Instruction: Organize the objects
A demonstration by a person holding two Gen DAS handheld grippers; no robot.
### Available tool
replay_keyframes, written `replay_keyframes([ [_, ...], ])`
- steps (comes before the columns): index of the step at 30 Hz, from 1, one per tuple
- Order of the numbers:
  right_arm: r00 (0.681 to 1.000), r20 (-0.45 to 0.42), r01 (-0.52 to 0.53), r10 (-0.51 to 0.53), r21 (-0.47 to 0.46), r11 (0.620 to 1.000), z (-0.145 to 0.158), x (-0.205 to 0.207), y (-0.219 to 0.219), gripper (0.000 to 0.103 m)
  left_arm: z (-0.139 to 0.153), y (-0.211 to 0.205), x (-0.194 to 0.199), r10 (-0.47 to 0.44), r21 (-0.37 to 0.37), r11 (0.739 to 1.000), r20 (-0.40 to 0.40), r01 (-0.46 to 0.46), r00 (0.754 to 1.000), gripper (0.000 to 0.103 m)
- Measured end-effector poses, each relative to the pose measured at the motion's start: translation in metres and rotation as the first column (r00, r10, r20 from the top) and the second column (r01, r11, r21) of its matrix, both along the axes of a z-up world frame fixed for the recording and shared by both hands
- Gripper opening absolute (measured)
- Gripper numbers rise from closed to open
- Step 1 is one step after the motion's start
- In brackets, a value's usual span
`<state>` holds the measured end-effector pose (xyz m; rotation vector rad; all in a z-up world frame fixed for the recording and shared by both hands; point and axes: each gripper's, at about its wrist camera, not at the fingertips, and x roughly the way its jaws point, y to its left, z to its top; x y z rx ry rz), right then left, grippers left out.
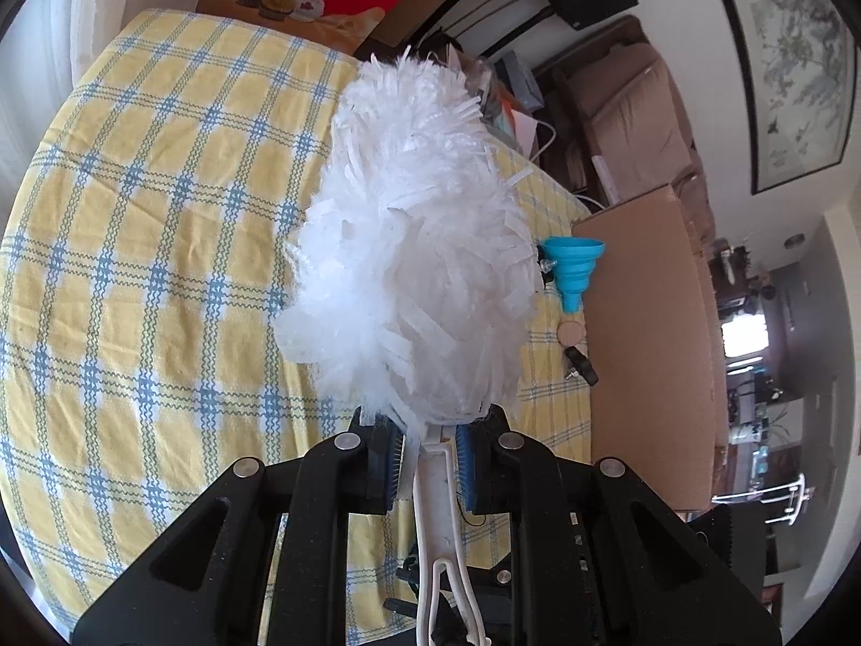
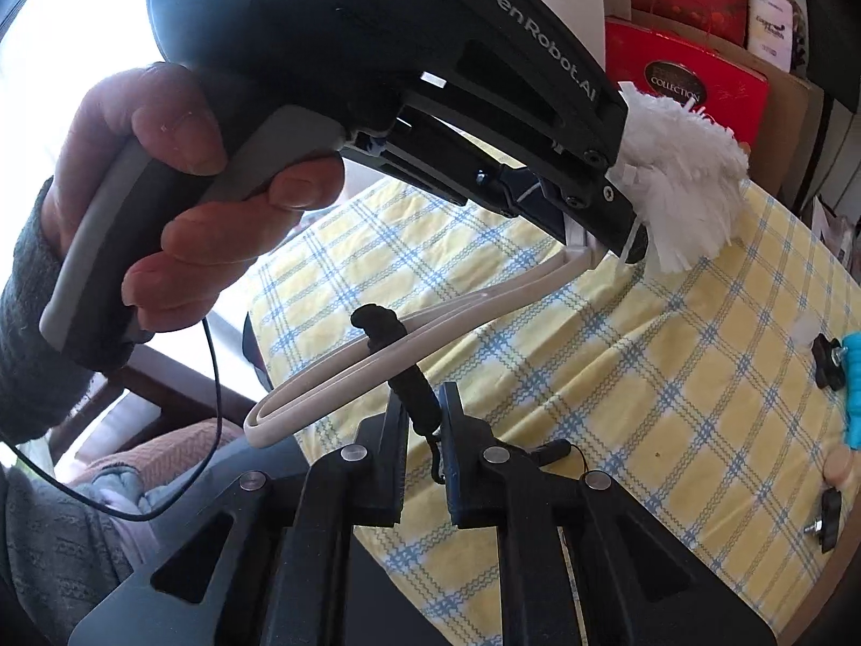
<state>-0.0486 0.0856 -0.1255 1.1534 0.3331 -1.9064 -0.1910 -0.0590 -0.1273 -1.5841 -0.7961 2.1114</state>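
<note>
A white fluffy duster head (image 1: 409, 247) fills the middle of the left wrist view, held above the yellow-and-blue checked table (image 1: 134, 269). My left gripper (image 1: 428, 430) is shut on the duster's white handle (image 1: 438, 511) just below the head. In the right wrist view a hand (image 2: 177, 204) holds that left gripper (image 2: 613, 226), with the duster head (image 2: 683, 188) sticking out past it. The looped handle (image 2: 376, 360) trails back toward me. A black strap (image 2: 414, 398) hangs from the loop, and my right gripper (image 2: 425, 414) is shut on it.
A blue collapsible funnel (image 1: 573, 269), a round wooden disc (image 1: 571, 334) and black knobs (image 1: 581, 369) lie near the table's right edge. A cardboard box (image 1: 646, 350) stands beside that edge. A red gift box (image 2: 683, 86) stands behind the table.
</note>
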Motion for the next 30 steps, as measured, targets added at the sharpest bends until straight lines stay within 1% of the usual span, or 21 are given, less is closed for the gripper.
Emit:
replay_keyframes([
  [3,0.999,-0.029,0.017,-0.016,0.067,0.998,-0.001,0.001,0.001,0.01,0.008,-0.006,-0.001,0.017,0.011,1.0,-0.02,-0.017,1.0,0.016],
  [6,0.997,-0.05,0.066,-0.06,0.125,0.99,-0.002,-0.004,0.009,0.01,0.014,-0.008,-0.003,0.022,0.021,1.0,-0.032,-0.021,0.999,0.016],
  [10,0.985,-0.015,0.173,-0.172,0.116,0.978,-0.003,-0.025,0.034,0.009,0.024,-0.004,-0.002,-0.016,0.064,0.998,-0.049,0.019,0.999,0.015],
  [12,0.973,0.03,0.225,-0.229,0.093,0.97,-0.003,-0.035,0.046,0.009,0.032,-0.001,0.001,-0.043,0.102,0.994,-0.064,0.05,0.997,0.015],
  [14,0.953,0.092,0.285,-0.29,0.07,0.956,-0.008,-0.046,0.062,0.009,0.041,0.002,0.003,-0.066,0.139,0.987,-0.077,0.076,0.995,0.015],
  [16,0.917,0.137,0.367,-0.375,0.081,0.927,-0.011,-0.058,0.073,0.008,0.049,0.003,0.004,-0.079,0.162,0.982,-0.092,0.093,0.993,0.015],
  [18,0.884,0.187,0.428,-0.429,0.051,0.903,-0.017,-0.067,0.089,0.008,0.054,0.003,0.004,-0.082,0.18,0.979,-0.097,0.098,0.992,0.015],
  [19,0.871,0.187,0.452,-0.454,0.056,0.89,-0.017,-0.071,0.095,0.008,0.055,0.003,0.004,-0.076,0.171,0.981,-0.098,0.092,0.992,0.015],
  [21,0.862,0.165,0.476,-0.479,0.064,0.877,-0.014,-0.074,0.101,0.008,0.058,0.004,0.002,-0.067,0.13,0.988,-0.117,0.082,0.991,0.015],
  [22,0.857,0.159,0.486,-0.49,0.065,0.871,-0.012,-0.076,0.104,0.009,0.058,0.004,0.001,-0.062,0.127,0.989,-0.119,0.078,0.991,0.015],
  [23,0.852,0.154,0.496,-0.501,0.069,0.866,-0.007,-0.078,0.109,0.014,0.057,0.004,0.0,-0.06,0.13,0.989,-0.12,0.076,0.991,0.015],
  [24,0.846,0.138,0.51,-0.515,0.071,0.857,-0.002,-0.081,0.112,0.016,0.056,0.005,-0.002,-0.058,0.13,0.989,-0.12,0.073,0.991,0.015],
  [25,0.841,0.118,0.524,-0.528,0.065,0.849,0.004,-0.081,0.116,0.026,0.056,0.005,-0.001,-0.054,0.126,0.99,-0.122,0.069,0.991,0.015],
  [26,0.838,0.103,0.533,-0.536,0.055,0.844,0.01,-0.079,0.116,0.045,0.054,0.007,-0.004,-0.05,0.122,0.99,-0.122,0.065,0.991,0.015],
  [27,0.836,0.086,0.541,-0.543,0.039,0.84,0.018,-0.077,0.118,0.05,0.052,0.008,-0.005,-0.046,0.119,0.991,-0.12,0.061,0.992,0.015],
  [29,0.838,0.072,0.541,-0.54,0.013,0.841,0.031,-0.074,0.119,0.051,0.047,0.012,-0.002,-0.038,0.115,0.992,-0.116,0.051,0.993,0.015],
  [30,0.841,0.086,0.538,-0.535,-0.022,0.842,0.039,-0.071,0.12,0.051,0.045,0.014,0.0,-0.031,0.114,0.992,-0.112,0.044,0.993,0.015],
])
